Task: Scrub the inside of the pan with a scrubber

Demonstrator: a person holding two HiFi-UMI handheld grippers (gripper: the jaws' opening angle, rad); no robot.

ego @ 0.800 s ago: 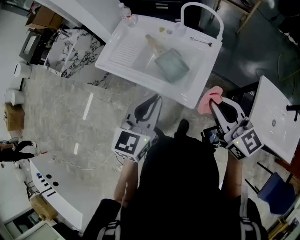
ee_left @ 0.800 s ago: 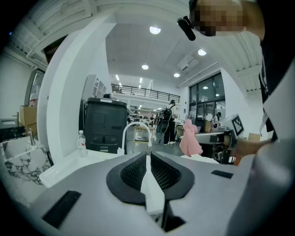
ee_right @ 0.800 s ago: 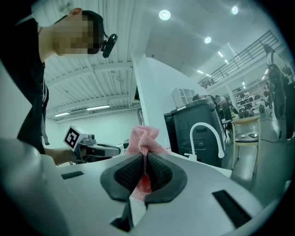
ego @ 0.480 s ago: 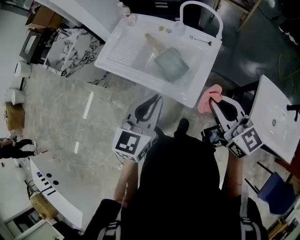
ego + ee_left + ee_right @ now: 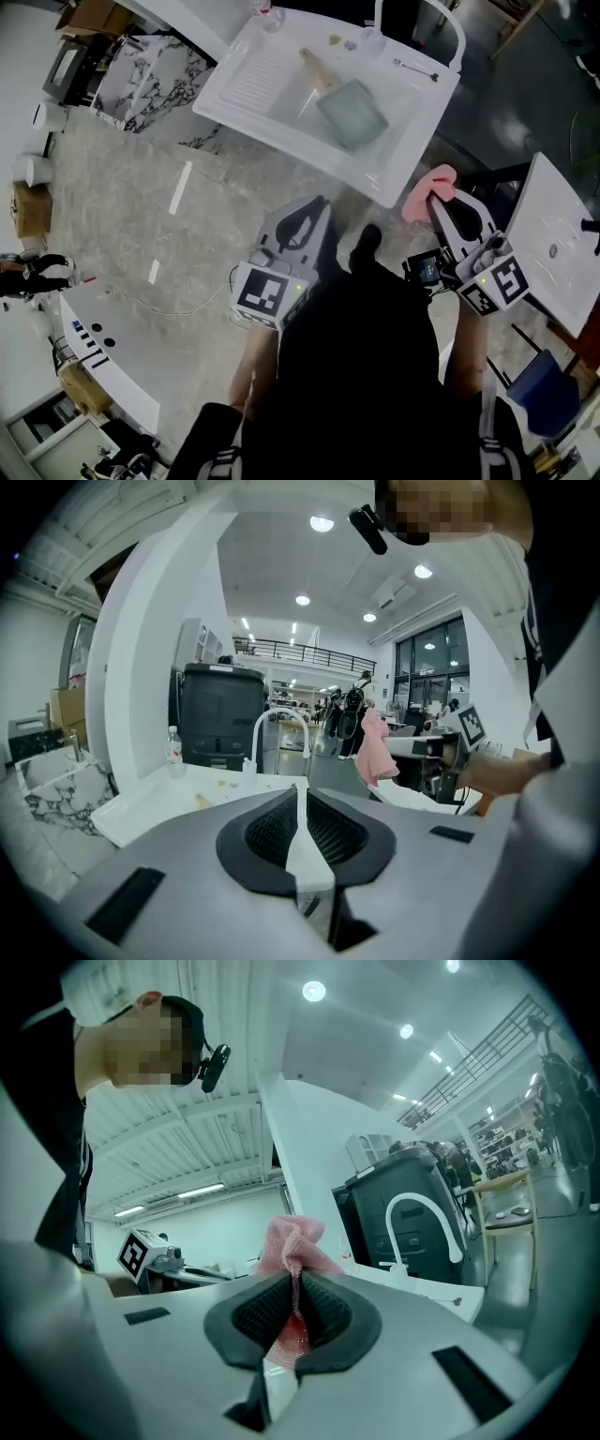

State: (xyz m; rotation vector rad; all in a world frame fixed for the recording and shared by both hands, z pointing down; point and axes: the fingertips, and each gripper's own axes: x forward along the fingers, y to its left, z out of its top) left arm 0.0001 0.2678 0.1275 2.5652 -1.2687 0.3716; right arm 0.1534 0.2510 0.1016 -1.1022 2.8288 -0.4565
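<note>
Scrubber point(image 5: 292, 1239) pink mesh, bunched in right gripper point(image 5: 297, 1279); pan point(image 5: 352, 114) square

Grey marbled floor point(image 5: 122, 216) under bright ceiling lights point(image 5: 322, 523)

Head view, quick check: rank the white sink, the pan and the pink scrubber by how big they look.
1. white sink: largest by far.
2. pan, lying in the sink.
3. pink scrubber, clamped in the right hand-held gripper: smallest, though it is nearer the camera, which flatters it.
</note>
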